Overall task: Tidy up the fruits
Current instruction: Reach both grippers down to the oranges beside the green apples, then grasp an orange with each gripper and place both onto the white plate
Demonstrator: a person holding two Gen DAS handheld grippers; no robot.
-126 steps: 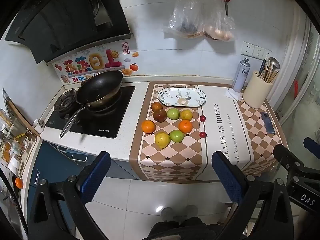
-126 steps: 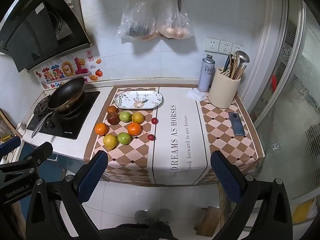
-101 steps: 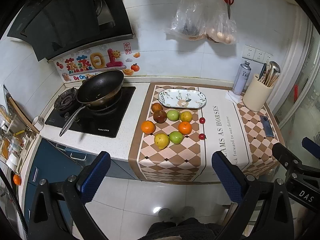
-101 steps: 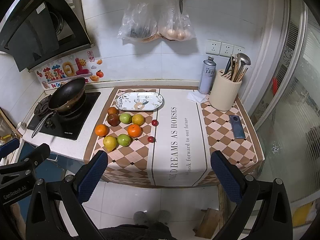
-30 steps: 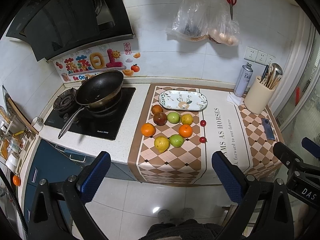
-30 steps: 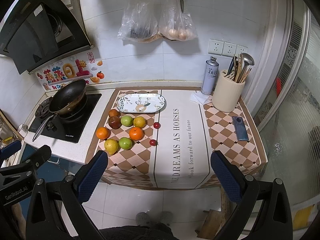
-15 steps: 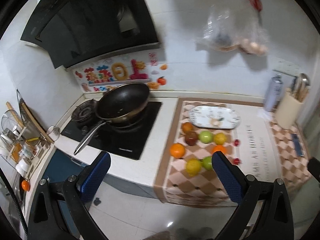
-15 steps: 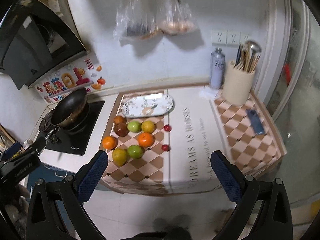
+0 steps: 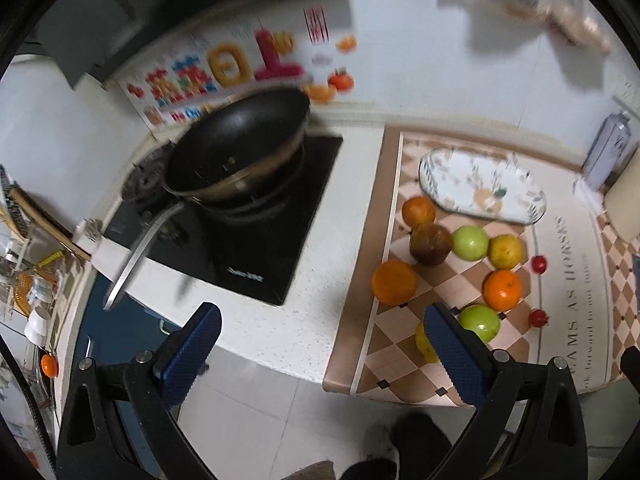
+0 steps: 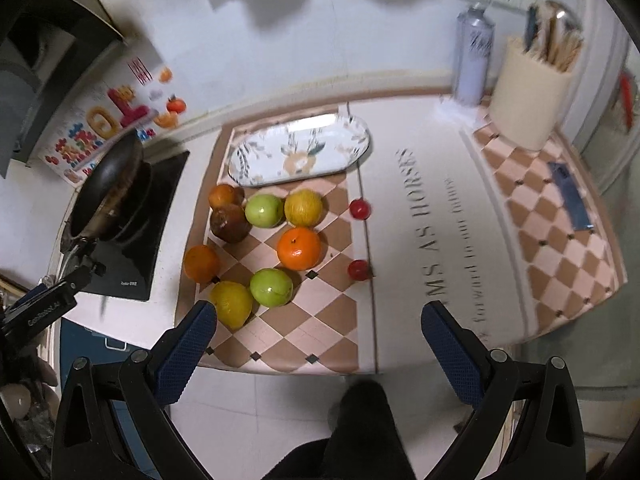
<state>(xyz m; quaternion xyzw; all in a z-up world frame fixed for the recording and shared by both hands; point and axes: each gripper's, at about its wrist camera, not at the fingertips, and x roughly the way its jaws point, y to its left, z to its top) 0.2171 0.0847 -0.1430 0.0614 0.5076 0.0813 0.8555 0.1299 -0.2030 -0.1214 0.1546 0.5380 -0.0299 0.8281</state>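
Both grippers hang in front of the counter edge, over the floor – the left gripper (image 9: 320,336) with its jaws spread wide and nothing between them, the right gripper (image 10: 318,334) the same. The fruits lie loose on the checked mat (image 10: 288,340), none on the plate (image 10: 298,150) behind them: two green apples (image 10: 264,210), oranges (image 10: 299,249), a yellow pear (image 10: 231,304), a dark brown fruit (image 10: 229,222) and two small red ones (image 10: 359,209) to the right. A wok (image 9: 236,152) sits on the stove – left of the mat.
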